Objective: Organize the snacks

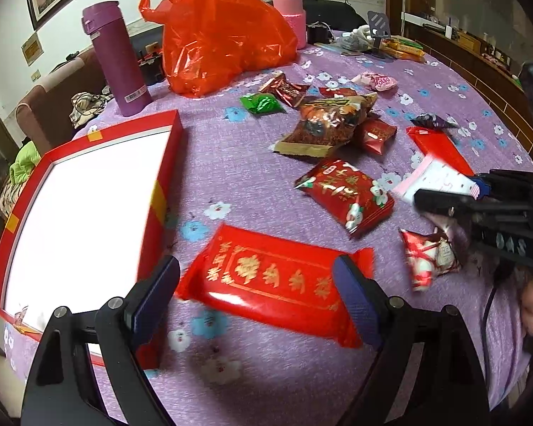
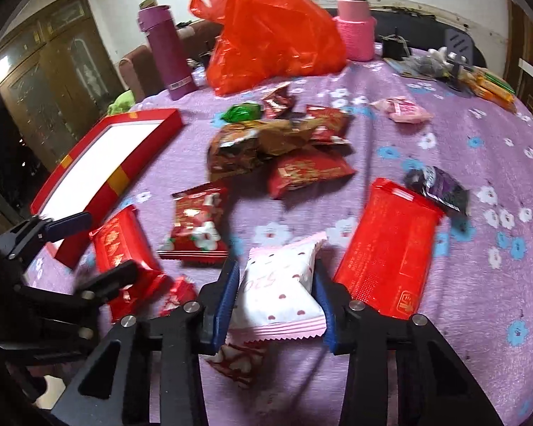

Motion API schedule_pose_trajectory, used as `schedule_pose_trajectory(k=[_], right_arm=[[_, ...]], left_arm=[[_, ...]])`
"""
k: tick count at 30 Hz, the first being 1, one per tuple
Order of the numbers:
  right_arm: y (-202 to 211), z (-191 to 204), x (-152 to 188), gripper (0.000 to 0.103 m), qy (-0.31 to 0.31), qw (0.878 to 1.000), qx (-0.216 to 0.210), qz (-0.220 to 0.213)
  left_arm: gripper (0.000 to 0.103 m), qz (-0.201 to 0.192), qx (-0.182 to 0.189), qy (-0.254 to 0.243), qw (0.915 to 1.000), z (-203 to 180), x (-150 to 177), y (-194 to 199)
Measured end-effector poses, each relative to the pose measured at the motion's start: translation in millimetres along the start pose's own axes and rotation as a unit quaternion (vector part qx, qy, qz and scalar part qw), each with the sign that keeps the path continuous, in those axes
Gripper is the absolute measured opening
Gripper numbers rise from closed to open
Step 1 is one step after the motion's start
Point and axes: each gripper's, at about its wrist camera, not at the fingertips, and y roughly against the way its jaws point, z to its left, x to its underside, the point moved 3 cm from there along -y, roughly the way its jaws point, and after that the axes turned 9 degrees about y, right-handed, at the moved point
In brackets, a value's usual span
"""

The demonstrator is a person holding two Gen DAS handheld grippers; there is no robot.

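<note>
While our right gripper pinches the white pink-dotted packet at lower centre, our left gripper gapes wide around the long red gold-lettered packet, not yet closed. Both look light, soft and crinkly, probably slippery, so we judge mid-body side grips safest. Other snacks scatter across the purple floral cloth; the red box waits at left.

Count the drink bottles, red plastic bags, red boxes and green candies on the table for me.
Drink bottles: 2
Red plastic bag: 1
Red box: 1
Green candy: 1
Total: 5
</note>
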Motion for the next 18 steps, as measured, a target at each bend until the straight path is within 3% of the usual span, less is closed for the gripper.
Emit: schedule_pose_trajectory(k=[1, 2, 6, 9, 12, 15, 18], right_arm=[[-2, -6, 1, 0.028, -0.005, 1.000, 0.010, 0.004], [-3, -13, 2, 0.025, -0.009, 1.000, 0.019, 0.004], [-10, -23, -6, 0.026, -0.009, 1.000, 0.018, 0.000], [-13, -17, -8, 0.030, 0.011, 1.000, 0.026, 0.000], [-11, -22, -7, 0.029, -0.001, 1.000, 0.007, -0.009], [-11, -26, -6, 0.030, -0.011, 1.000, -0.008, -0.014], [-10, -22, -6, 0.038, -0.005, 1.000, -0.014, -0.015]], left_arm=[[0.089, 0.000, 0.001, 0.004, 1.0000, 4, 1, 1], [0.089, 0.002, 0.002, 0.011, 0.9999, 9, 2, 1], [0.089, 0.011, 0.005, 0.031, 0.9995, 14, 0, -3], [0.089, 0.016, 0.011, 0.020, 0.9996, 2, -1, -6], [0.089, 0.029, 0.019, 0.014, 0.9993, -10, -4, -11], [0.089, 0.029, 0.004, 0.007, 0.9996, -21, -6, -17], [0.090, 0.018, -0.006, -0.003, 0.9998, -28, -7, -20]])
